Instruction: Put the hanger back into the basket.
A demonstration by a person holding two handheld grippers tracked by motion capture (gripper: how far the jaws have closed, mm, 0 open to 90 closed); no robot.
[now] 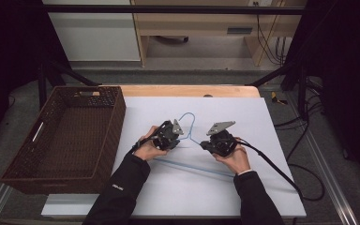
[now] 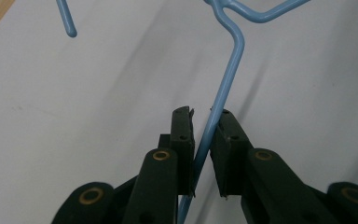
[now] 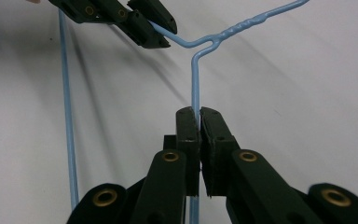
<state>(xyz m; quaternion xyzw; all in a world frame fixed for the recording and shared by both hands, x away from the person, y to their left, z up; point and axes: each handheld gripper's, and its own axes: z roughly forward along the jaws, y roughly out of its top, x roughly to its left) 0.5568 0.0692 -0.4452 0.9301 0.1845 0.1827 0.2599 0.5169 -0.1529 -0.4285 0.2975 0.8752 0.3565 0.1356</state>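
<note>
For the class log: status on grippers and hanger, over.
Left gripper around hanger, gap showing. Right gripper shut on hanger. Basket beside, nothing blocking.

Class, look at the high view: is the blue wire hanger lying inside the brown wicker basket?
No. The blue wire hanger lies on the white table top, to the right of the brown wicker basket.

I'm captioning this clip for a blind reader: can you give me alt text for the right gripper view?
The right gripper pinches a thin arm of a blue wire hanger between its black jaws, over a white table. At top left, the left gripper has the hanger's other arm between its jaws.
</note>
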